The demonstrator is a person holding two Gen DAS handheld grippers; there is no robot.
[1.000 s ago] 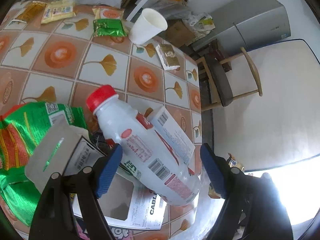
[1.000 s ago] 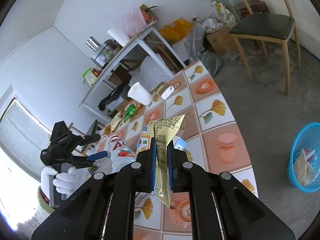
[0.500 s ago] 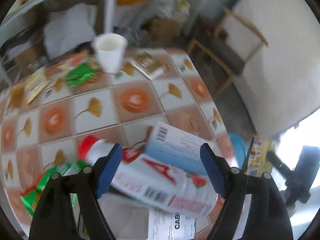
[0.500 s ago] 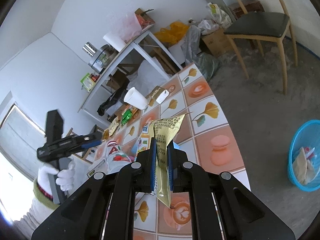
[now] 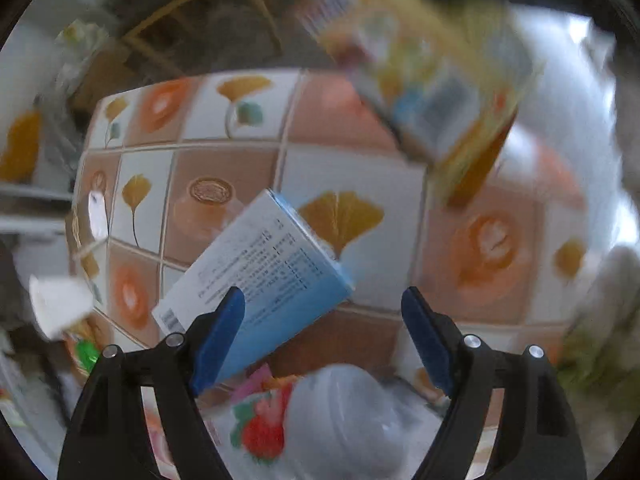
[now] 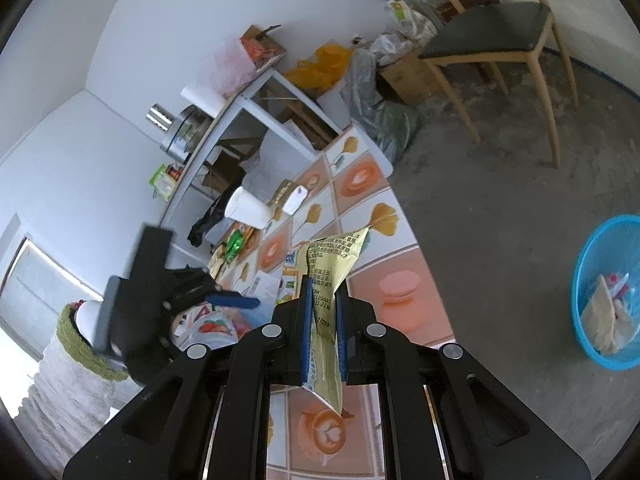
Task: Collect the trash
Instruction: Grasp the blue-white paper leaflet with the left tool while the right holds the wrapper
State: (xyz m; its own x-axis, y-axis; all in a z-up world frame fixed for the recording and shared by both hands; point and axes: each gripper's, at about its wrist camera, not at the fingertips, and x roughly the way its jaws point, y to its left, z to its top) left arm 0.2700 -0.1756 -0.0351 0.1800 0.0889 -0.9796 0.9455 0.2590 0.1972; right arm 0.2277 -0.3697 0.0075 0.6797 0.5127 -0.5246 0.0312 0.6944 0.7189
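Above the tiled table (image 6: 404, 248), right gripper (image 6: 323, 312) jaws pinch a gold wrapper (image 6: 332, 264); left gripper (image 5: 322, 330) jaws spread over a blue-white box (image 5: 260, 264); next, likely grasp it.

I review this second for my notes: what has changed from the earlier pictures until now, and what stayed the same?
The left gripper rolled and swung across the table, from above the bottle to above the blue-and-white box, jaws open and empty. The right gripper stayed shut on the gold wrapper.
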